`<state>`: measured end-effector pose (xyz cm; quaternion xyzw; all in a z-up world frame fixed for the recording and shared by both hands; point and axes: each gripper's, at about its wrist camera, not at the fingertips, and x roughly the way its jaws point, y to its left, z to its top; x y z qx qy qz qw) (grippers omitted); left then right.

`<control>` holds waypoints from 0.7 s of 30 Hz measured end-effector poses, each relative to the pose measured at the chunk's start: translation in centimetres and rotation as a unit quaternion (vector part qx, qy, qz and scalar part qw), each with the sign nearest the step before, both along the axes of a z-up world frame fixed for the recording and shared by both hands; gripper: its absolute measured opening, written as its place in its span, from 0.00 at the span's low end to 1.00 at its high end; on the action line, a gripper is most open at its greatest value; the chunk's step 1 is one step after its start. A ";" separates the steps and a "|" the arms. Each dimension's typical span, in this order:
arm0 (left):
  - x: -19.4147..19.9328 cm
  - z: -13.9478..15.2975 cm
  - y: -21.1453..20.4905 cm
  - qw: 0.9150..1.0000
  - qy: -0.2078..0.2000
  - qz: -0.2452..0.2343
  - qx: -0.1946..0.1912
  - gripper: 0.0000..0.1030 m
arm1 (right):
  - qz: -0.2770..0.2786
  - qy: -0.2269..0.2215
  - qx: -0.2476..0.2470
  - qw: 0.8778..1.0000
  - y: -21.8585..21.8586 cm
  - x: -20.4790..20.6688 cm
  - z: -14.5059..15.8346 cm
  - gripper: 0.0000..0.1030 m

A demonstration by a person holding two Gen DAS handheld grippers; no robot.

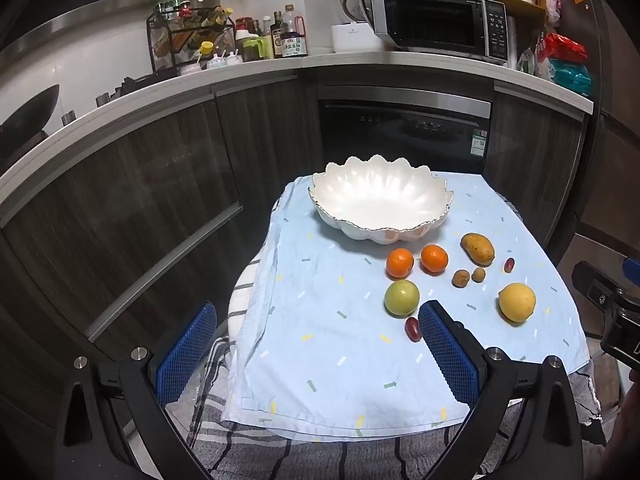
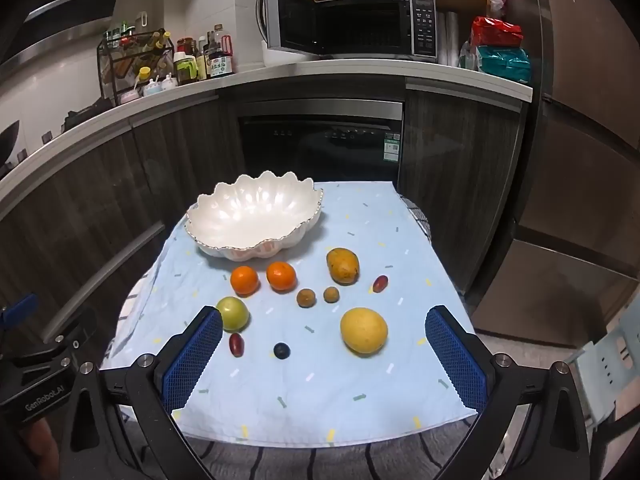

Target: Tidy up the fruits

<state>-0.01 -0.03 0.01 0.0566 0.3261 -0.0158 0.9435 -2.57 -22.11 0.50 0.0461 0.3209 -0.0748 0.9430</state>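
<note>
surface: blue cloth [image 2: 360, 220] | room: kitchen, microwave [image 2: 360, 24] open

The left gripper [image 1: 316, 356] holds its jaws wide at the bottom of the frame; above it, centre, an empty white bowl [image 1: 380, 204] sits on the blue cloth [image 1: 320, 360]; two oranges [image 1: 417, 261], a green fruit [image 1: 401, 297] and a lemon [image 1: 517, 302] lie right of centre.

I'm looking into a home kitchen: a grey open-doored microwave [image 2: 352, 24] on the pale stone countertop [image 2: 280, 74], sauce bottles in a black wire rack [image 2: 136, 60], a built-in black oven [image 2: 320, 140] below.
</note>
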 end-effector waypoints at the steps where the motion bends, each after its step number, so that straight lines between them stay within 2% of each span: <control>1: 0.0 0.0 0.0 1.000 -0.002 0.000 -0.001 1.00 | 0.000 -0.002 0.000 1.000 0.0 0.0 0.0 1.00; 21: -0.3 0.8 -0.4 1.000 -0.007 -0.001 -0.004 1.00 | -0.001 -0.006 0.001 1.000 0.0 -0.3 0.1 1.00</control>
